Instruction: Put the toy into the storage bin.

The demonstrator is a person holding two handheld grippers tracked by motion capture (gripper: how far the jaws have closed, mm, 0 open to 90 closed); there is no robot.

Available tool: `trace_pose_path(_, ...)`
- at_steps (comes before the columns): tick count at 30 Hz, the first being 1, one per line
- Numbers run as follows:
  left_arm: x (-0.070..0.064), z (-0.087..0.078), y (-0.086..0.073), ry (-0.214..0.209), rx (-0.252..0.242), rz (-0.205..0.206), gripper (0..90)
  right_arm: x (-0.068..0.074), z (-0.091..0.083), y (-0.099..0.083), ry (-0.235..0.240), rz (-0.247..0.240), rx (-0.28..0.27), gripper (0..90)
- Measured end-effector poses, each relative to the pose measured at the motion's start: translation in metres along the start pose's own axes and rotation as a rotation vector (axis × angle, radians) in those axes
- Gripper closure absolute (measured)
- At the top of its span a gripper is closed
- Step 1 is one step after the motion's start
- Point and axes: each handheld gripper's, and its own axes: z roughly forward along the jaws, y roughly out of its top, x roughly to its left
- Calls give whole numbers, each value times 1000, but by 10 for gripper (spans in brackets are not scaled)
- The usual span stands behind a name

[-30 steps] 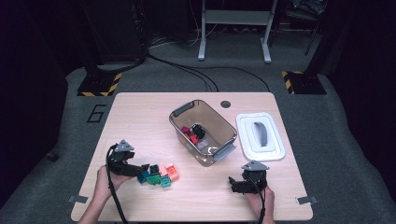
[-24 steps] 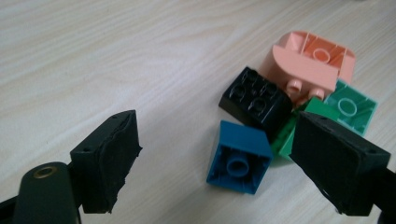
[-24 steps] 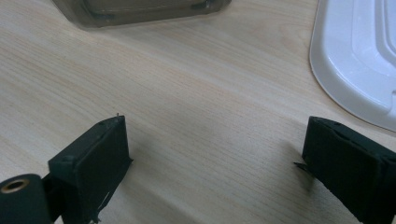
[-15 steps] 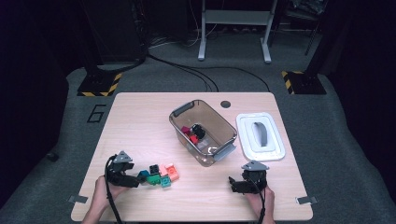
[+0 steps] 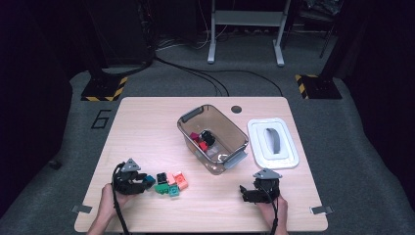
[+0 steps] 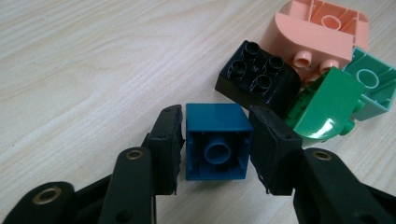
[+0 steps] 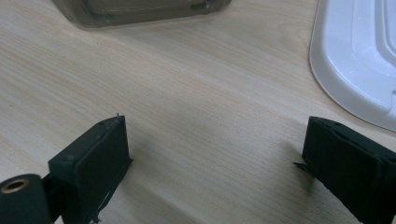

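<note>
The left hand-held gripper [image 6: 215, 140] is low on the counter [image 5: 147, 127], near its front left corner, and its two black jaws stand on both sides of a blue block [image 6: 215, 140]. The jaws are touching the sides of this block or are extremely close to them, so the left hand-held gripper is grasping the blue block. The block lies on its side on the wood, with its hollow underside turned to the camera.

Just beyond the blue block there is a black block [image 6: 259, 79] with four studs on top. A green block [image 6: 327, 105] leans just beside the right jaw, and behind it lie a pink block [image 6: 317, 32] and a light teal block [image 6: 373, 84], all close together in one small group.

The right hand-held gripper [image 7: 215, 154] rests near the front right part of the counter, well apart from the blocks. Its jaws are spread wide, with bare wood between them. A clear bin [image 5: 235, 142] stands in the middle of the counter with some blocks inside, and its white lid [image 5: 288, 156] lies just beside it on the right.
</note>
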Motion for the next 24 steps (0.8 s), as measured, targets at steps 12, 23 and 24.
trace_pose_path(12, 4, -3, 0, -6, -26, -12, 593, 0, 0, 0, 0, 0, 1, 64)
trace_pose_path(23, 9, -10, 16, -3, -53, -13, 593, 0, 0, 0, 0, 1, -1, 64)
trace_pose_path(24, 9, -11, 18, 0, -57, -14, 593, 0, 0, 0, 0, 1, 0, 64)
